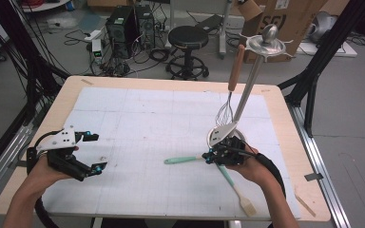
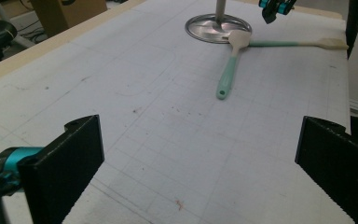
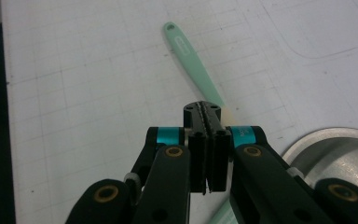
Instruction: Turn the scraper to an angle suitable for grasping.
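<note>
White gridded matting covers the wooden table (image 1: 285, 102), and the steel stand (image 1: 254, 78) near its right edge serves as landmark. Nearest the person, a spatula with a mint handle (image 1: 233, 187) runs from the stand's base toward the front edge, its upper end hidden under the right gripper (image 1: 210, 157). That gripper sits against the base, jaws pressed together over the head end of a second mint-handled utensil (image 3: 191, 53); whether they pinch it cannot be told. Well left of the stand, the left gripper (image 1: 95, 153) stands wide apart, holding nothing. Farther back, a whisk (image 1: 229, 90) hangs from the stand's top.
</note>
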Motion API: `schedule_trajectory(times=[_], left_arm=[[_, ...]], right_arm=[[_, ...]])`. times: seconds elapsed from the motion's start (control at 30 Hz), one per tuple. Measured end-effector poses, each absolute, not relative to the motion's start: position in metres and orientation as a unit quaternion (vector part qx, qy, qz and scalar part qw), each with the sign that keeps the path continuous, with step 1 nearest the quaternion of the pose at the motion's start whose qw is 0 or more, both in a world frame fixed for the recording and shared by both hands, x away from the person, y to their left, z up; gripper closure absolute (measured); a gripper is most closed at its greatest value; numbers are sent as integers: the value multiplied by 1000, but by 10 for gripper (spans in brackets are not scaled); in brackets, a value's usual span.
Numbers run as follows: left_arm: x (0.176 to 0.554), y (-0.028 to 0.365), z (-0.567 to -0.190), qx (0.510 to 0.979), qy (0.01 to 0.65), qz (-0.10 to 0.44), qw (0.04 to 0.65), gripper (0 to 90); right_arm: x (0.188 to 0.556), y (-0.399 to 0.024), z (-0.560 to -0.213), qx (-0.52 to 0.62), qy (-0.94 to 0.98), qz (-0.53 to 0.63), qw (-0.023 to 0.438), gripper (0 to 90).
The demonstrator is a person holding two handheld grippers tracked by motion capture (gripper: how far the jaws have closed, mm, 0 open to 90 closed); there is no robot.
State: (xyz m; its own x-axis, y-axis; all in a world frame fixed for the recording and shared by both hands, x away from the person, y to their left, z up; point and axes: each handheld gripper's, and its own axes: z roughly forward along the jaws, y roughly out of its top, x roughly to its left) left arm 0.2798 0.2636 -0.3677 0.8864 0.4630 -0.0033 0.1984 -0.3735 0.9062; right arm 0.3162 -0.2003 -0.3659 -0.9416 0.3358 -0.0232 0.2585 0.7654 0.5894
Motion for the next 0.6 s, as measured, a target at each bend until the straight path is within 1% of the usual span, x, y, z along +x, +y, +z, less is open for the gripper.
schedule_trajectory(times=[0.1,0.5,0.53,0.6], left_arm=[[280,264,-367,818,202,127,524,17],[279,264,-367,817,201,127,526,17],[279,264,-367,817,201,127,526,17],[279,264,-367,817,201,127,526,17]], right_arm=[[318,-199,-370,162,937,300,72,891],[323,-193,-387,189,937,286,74,893],[324,-192,-388,186,937,286,81,893],[326,-191,-391,191,935,286,83,893]])
